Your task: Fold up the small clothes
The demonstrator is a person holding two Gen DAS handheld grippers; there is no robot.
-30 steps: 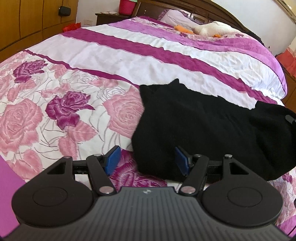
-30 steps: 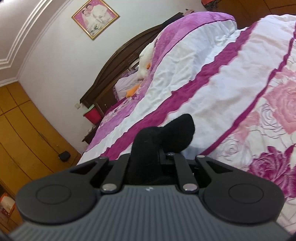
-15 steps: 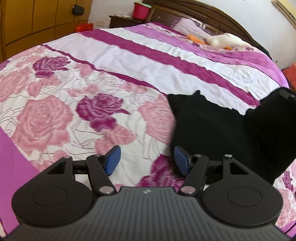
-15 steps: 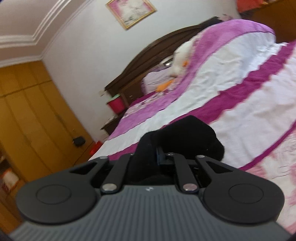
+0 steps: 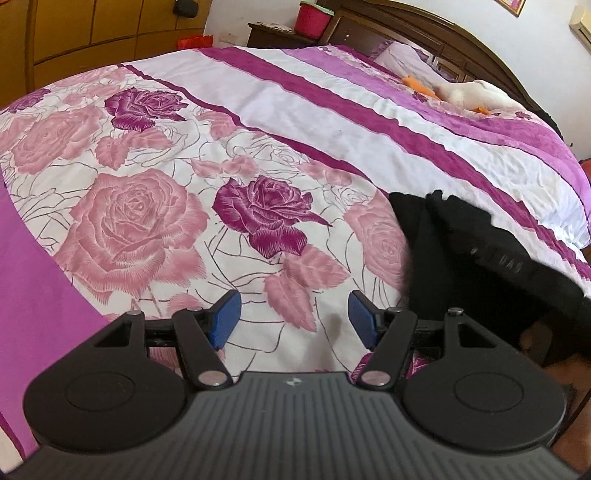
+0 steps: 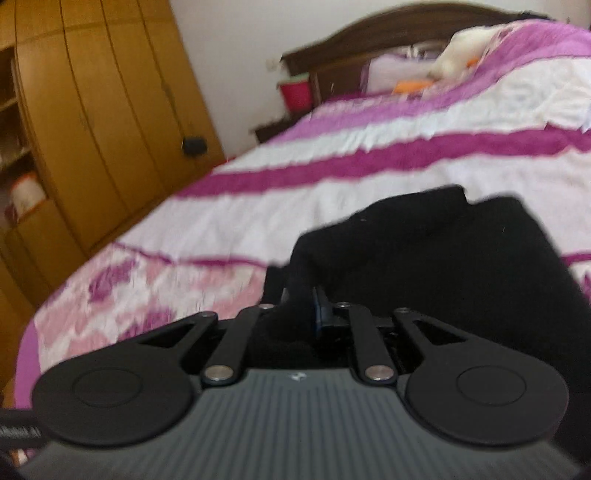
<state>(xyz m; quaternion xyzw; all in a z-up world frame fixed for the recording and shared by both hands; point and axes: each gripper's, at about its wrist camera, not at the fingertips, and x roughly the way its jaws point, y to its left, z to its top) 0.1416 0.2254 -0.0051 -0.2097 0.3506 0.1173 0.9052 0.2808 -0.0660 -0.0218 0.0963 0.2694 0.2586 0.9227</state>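
The left gripper sits at the lower centre of the left wrist view, its jaws wide apart with blue pads showing and nothing between them. Beneath the gap lies the bed's cotton cover printed with pink and magenta roses, with white and magenta stripes across the upper half of the frame.

The small black knitted garment is at the right middle of that view, part of it lying on the bed cover and part raised off it toward the right edge, just beside the left gripper's right-hand pad without touching it.

In the right wrist view, which is blurred, the right gripper is at the lower centre with its jaws drawn together on a pinch of the black garment; the cloth spreads out ahead and to the right of the fingers, over the striped part of the cover.

At the top of the left view are a dark wooden headboard, a red bucket and a white plush toy with orange parts. A yellow-brown wooden wardrobe fills the upper left of the right view.
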